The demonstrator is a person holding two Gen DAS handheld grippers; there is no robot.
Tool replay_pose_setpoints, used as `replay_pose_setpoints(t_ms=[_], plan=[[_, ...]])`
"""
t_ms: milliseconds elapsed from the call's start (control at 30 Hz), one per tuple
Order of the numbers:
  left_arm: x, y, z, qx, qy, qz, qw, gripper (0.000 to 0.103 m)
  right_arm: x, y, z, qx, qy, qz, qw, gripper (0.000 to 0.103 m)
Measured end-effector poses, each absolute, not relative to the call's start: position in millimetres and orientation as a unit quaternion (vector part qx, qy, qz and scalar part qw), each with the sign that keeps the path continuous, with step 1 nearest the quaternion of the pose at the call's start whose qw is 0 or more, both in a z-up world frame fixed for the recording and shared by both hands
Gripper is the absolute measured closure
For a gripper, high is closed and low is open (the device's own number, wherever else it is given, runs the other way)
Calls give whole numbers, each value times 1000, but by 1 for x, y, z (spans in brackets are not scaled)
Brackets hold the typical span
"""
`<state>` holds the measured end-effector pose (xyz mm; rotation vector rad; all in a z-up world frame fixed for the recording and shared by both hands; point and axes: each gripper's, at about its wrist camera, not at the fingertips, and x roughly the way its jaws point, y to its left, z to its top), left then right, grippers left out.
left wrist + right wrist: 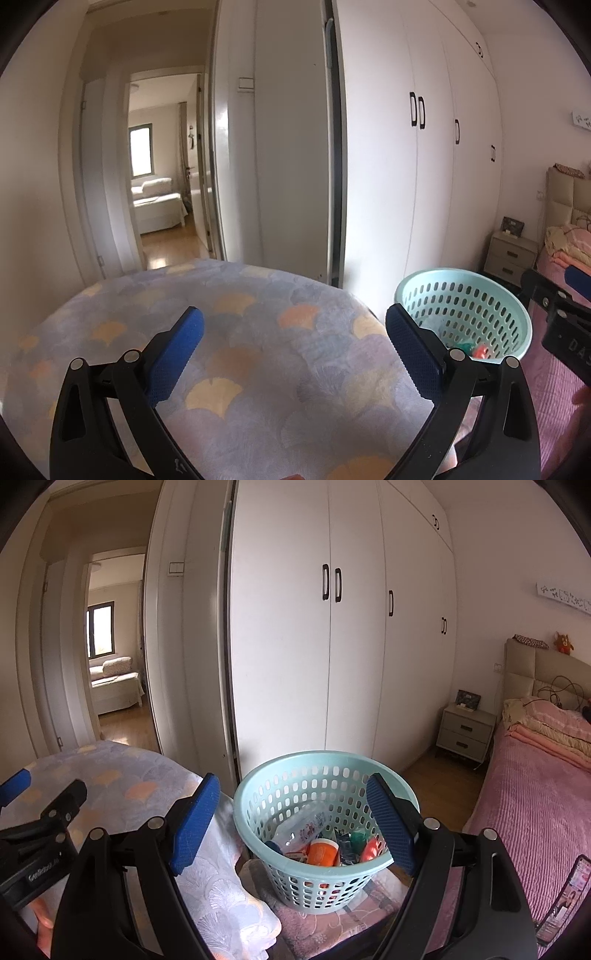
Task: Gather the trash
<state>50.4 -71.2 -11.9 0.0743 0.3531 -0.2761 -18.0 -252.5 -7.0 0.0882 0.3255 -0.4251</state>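
A pale turquoise perforated basket (317, 871) stands on a pink cushion, holding trash: an orange cup (323, 851), a clear printed wrapper (301, 829), a green piece (359, 838) and a red-orange piece (370, 850). My right gripper (291, 816) hovers just before the basket, open, blue pads wide apart with nothing between them. In the left wrist view the basket (517, 314) sits at the right. My left gripper (295, 354) is open and empty above a lavender blanket (258, 332) with a fan-leaf pattern. Each gripper shows at the edge of the other's view.
White wardrobe doors (332, 646) rise behind the basket. A bed with a pink cover (535, 812) lies at the right, a beige nightstand (465, 734) beyond it. A phone (565, 897) lies on the bed's near corner. An open doorway (162, 184) at the left leads to another room.
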Motion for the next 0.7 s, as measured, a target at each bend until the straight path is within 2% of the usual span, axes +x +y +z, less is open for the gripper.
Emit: replay_pose_setpoints(t_ms=[700], plan=[[12, -28, -4, 36, 177, -102, 978, 8, -33, -224, 1, 38, 152, -187, 970, 26]])
